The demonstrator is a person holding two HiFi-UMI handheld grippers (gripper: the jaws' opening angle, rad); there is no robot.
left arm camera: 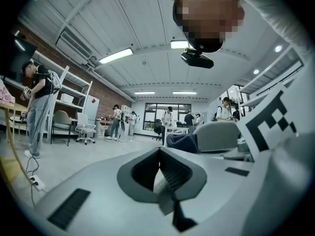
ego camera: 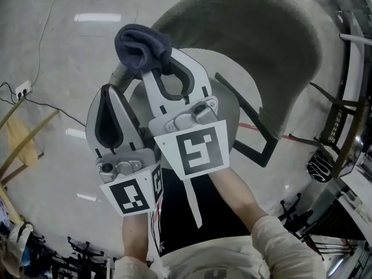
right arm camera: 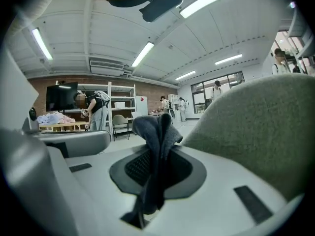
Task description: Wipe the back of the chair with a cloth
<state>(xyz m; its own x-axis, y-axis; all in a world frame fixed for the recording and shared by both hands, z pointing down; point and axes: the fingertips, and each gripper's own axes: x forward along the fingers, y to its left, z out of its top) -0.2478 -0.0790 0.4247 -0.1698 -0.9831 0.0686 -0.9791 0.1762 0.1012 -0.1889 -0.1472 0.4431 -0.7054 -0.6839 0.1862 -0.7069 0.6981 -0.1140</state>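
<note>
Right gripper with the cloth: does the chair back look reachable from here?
Probably yes. The right gripper is shut on the cloth, the chair back sits close on its right, and nothing stands between them. The left gripper is on the other side.

Dk blue cloth [ego camera: 141, 48] bunched, nr grey chair back [ego camera: 261, 45].

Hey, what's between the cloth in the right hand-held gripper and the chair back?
Nothing. The right gripper view shows the dark cloth pinched in the right hand-held gripper, with only open air before the grey chair back.
</note>
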